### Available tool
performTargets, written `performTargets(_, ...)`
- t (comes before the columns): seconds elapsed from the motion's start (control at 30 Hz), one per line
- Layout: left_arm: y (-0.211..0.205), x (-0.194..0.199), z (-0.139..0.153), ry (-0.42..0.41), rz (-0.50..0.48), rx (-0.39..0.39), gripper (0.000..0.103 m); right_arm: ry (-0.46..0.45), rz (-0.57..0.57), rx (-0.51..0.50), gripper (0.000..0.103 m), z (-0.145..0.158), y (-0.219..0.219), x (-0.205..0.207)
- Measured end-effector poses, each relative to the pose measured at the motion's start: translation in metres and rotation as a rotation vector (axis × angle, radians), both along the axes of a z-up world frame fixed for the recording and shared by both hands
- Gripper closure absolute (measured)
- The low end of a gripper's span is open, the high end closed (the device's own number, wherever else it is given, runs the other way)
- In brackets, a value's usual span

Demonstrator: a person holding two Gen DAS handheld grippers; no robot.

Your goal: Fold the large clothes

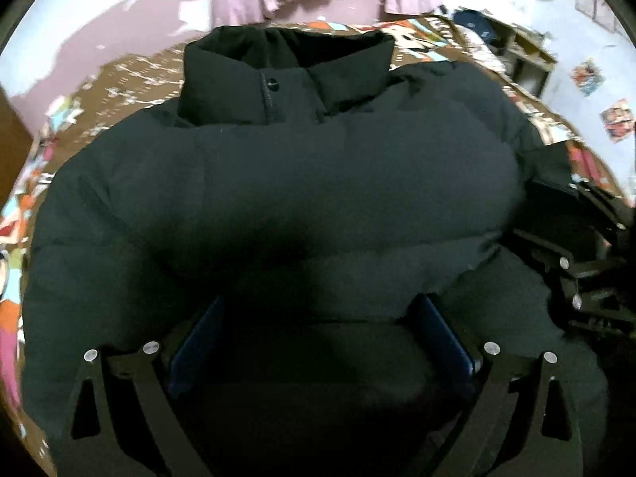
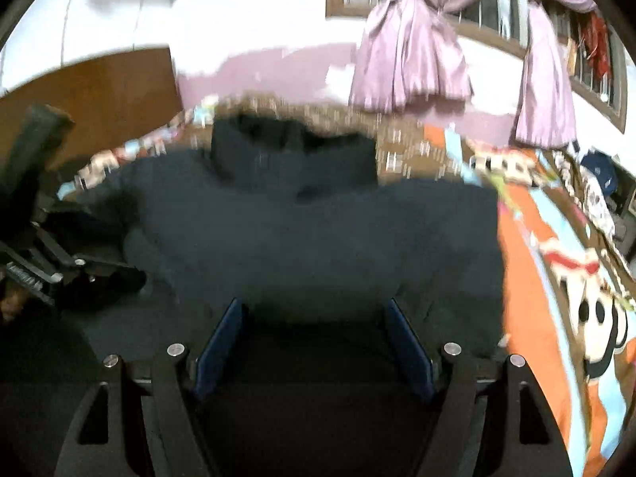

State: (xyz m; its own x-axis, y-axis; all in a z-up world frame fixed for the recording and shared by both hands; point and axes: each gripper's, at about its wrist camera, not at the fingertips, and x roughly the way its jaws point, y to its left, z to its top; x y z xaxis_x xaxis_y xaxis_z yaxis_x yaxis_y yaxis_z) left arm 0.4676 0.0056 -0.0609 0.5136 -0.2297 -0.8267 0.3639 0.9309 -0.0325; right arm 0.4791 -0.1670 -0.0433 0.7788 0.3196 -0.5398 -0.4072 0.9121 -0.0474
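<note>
Jacket point(image 1: 302, 198), black and puffy, lies flat on a bed under a patterned bedspread point(image 1: 131, 79) of brown, orange and light blue, filling most of both wrist views. Collar point(image 1: 286, 75) stands up at the jacket's far end, toward a pink and white wall point(image 1: 119, 28) with lilac curtains point(image 2: 409, 67); a single snap shows on its front. Quilted bands run across the jacket's body. Left gripper point(image 1: 322, 334) hangs over the jacket's near part, blue pads spread wide, padded cloth bulging between them but neither pad pressing in: released. Right gripper point(image 2: 316, 342) sits likewise over the jacket's near edge, jaws parted, nothing pinched; that view is blurred. Each gripper shows at the jacket's side in the other's view. Bedspread lies bare beyond the jacket's right side. Wooden headboard point(image 2: 91, 91) stands past the jacket's left shoulder.
</note>
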Motion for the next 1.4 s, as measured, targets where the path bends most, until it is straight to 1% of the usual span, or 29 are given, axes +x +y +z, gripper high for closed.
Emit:
performTargets(0.03, 0.005, 0.002, 0.006, 0.006, -0.004, -0.025, 0.008, -0.01, -0.002, 0.006, 0.021, 0.008, 0.0, 0.006)
performTargets(0.07, 0.015, 0.008, 0.017, -0.01, 0.015, -0.06, 0.008, -0.015, -0.008, 0.015, 0.02, 0.019, -0.001, 0.018)
performTargets(0.13, 0.033, 0.018, 0.036, -0.065, 0.071, -0.108, 0.008, 0.006, -0.007, 0.032, 0.02, 0.034, 0.001, 0.046)
performTargets(0.2, 0.05, 0.036, 0.055, -0.128, 0.141, -0.154, 0.008, 0.06, -0.013, 0.031, 0.02, 0.043, 0.007, 0.088)
performTargets(0.23, 0.057, 0.046, 0.063, -0.151, 0.178, -0.17, 0.008, 0.082, -0.018, 0.031, 0.02, 0.045, 0.007, 0.101)
performTargets(0.3, 0.063, 0.068, 0.078, -0.176, 0.237, -0.18, 0.008, 0.144, -0.05, 0.04, 0.02, 0.049, 0.01, 0.14)
performTargets(0.33, 0.065, 0.081, 0.084, -0.182, 0.257, -0.177, 0.008, 0.161, -0.063, 0.054, 0.02, 0.05, 0.008, 0.15)
performTargets(0.43, 0.068, 0.121, 0.092, -0.178, 0.316, -0.158, 0.008, 0.209, -0.082, 0.157, 0.02, 0.053, -0.001, 0.176)
performTargets(0.47, 0.067, 0.13, 0.094, -0.173, 0.327, -0.15, 0.008, 0.225, -0.089, 0.174, 0.02, 0.053, -0.003, 0.183)
performTargets(0.5, 0.068, 0.138, 0.094, -0.164, 0.339, -0.143, 0.009, 0.242, -0.096, 0.182, 0.021, 0.051, -0.004, 0.191)
performTargets(0.53, 0.066, 0.146, 0.093, -0.149, 0.347, -0.144, 0.009, 0.247, -0.099, 0.184, 0.025, 0.051, -0.004, 0.195)
performTargets(0.57, 0.065, 0.153, 0.092, -0.138, 0.352, -0.15, 0.009, 0.25, -0.096, 0.185, 0.027, 0.051, -0.003, 0.198)
performTargets(0.67, 0.065, 0.163, 0.085, -0.12, 0.349, -0.176, 0.011, 0.272, -0.077, 0.139, 0.027, 0.043, 0.008, 0.207)
performTargets(0.7, 0.061, 0.165, 0.083, -0.114, 0.339, -0.171, 0.014, 0.289, -0.066, 0.126, 0.027, 0.039, 0.012, 0.209)
performTargets(0.73, 0.059, 0.167, 0.081, -0.11, 0.328, -0.155, 0.024, 0.297, -0.056, 0.113, 0.029, 0.036, 0.016, 0.21)
performTargets(0.77, 0.055, 0.17, 0.079, -0.103, 0.317, -0.135, 0.03, 0.294, -0.051, 0.094, 0.031, 0.034, 0.02, 0.21)
performTargets(0.8, 0.052, 0.174, 0.077, -0.094, 0.311, -0.12, 0.045, 0.292, -0.064, 0.057, 0.033, 0.032, 0.023, 0.212)
performTargets(0.83, 0.051, 0.178, 0.073, -0.079, 0.307, -0.104, 0.065, 0.295, -0.073, 0.034, 0.045, 0.03, 0.025, 0.213)
performTargets(0.87, 0.05, 0.18, 0.072, -0.074, 0.3, -0.102, 0.079, 0.302, -0.063, 0.031, 0.066, 0.028, 0.026, 0.214)
performTargets(0.9, 0.051, 0.179, 0.072, -0.086, 0.298, -0.112, 0.088, 0.303, -0.066, 0.041, 0.076, 0.027, 0.024, 0.213)
performTargets(0.93, 0.053, 0.176, 0.074, -0.115, 0.304, -0.132, 0.092, 0.3, -0.073, 0.043, 0.09, 0.026, 0.023, 0.212)
performTargets(0.97, 0.055, 0.173, 0.075, -0.128, 0.304, -0.157, 0.094, 0.296, -0.077, 0.041, 0.093, 0.025, 0.019, 0.209)
performTargets(1.0, 0.055, 0.17, 0.076, -0.14, 0.298, -0.168, 0.095, 0.286, -0.075, 0.05, 0.094, 0.025, 0.015, 0.205)
performTargets(1.1, 0.055, 0.158, 0.085, -0.177, 0.252, -0.137, 0.098, 0.263, -0.071, 0.111, 0.097, 0.026, -0.005, 0.186)
performTargets(1.17, 0.061, 0.145, 0.092, -0.191, 0.216, -0.147, 0.098, 0.25, -0.06, 0.12, 0.098, 0.026, -0.013, 0.169)
performTargets(1.23, 0.064, 0.133, 0.097, -0.193, 0.183, -0.148, 0.099, 0.243, -0.047, 0.099, 0.098, 0.023, -0.016, 0.153)
performTargets(1.3, 0.074, 0.115, 0.096, -0.171, 0.15, -0.143, 0.1, 0.248, -0.04, 0.056, 0.098, 0.013, -0.015, 0.139)
performTargets(1.33, 0.077, 0.108, 0.093, -0.156, 0.137, -0.143, 0.1, 0.251, -0.042, 0.037, 0.098, 0.008, -0.013, 0.137)
performTargets(1.4, 0.082, 0.097, 0.08, -0.125, 0.12, -0.12, 0.101, 0.288, -0.056, -0.002, 0.099, -0.013, -0.007, 0.143)
